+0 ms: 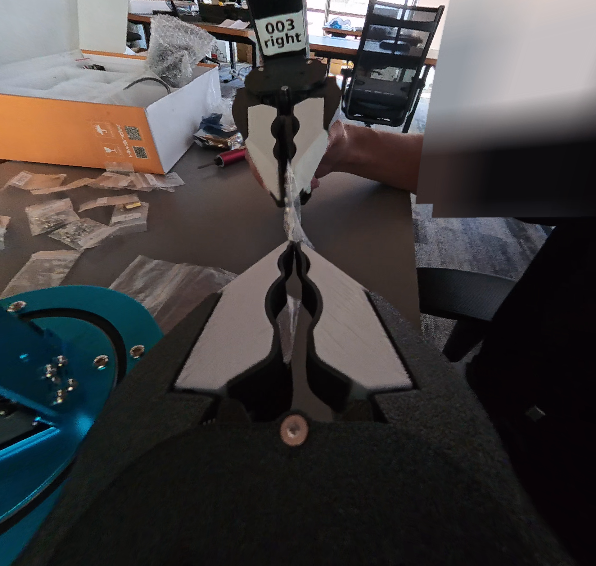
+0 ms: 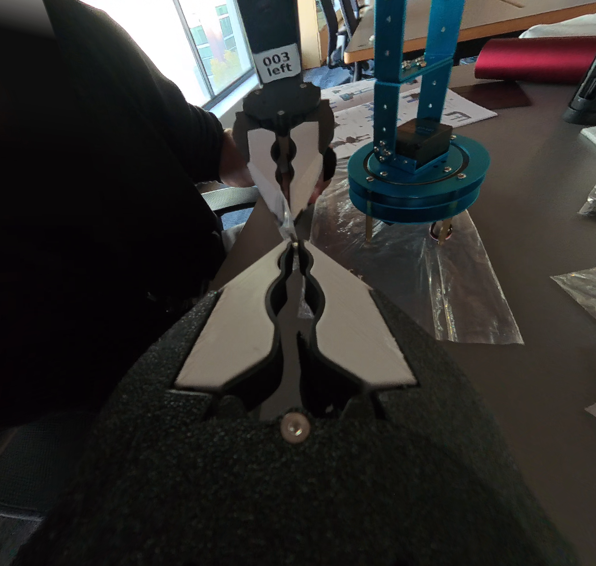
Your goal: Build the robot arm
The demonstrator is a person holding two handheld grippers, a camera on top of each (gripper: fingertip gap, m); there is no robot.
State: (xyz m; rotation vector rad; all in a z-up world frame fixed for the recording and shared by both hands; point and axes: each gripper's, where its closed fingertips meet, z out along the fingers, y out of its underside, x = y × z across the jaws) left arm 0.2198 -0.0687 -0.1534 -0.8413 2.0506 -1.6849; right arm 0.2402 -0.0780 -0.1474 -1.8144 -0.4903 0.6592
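Note:
My left gripper (image 1: pixel 293 244) and my right gripper (image 2: pixel 294 243) face each other tip to tip above the dark table. Both are shut on the same small clear plastic bag (image 1: pixel 294 225), one at each end, and it is stretched between the tips. The bag also shows in the right wrist view (image 2: pixel 287 225). The right gripper shows in the left wrist view (image 1: pixel 288 200), and the left gripper shows in the right wrist view (image 2: pixel 292 225). A small metal part sits in the bag near the tips. A person's hand (image 1: pixel 354 154) holds the right gripper.
A blue metal robot arm base (image 2: pixel 416 179) stands on a clear plastic sheet (image 2: pixel 451 286) close by. An open orange and white box (image 1: pixel 96 125), several small parts bags (image 1: pixel 84 225) and a red cylinder (image 1: pixel 230 157) lie on the table (image 1: pixel 354 244). An office chair (image 1: pixel 390 67) stands behind. My left and right fingertips are right by each other.

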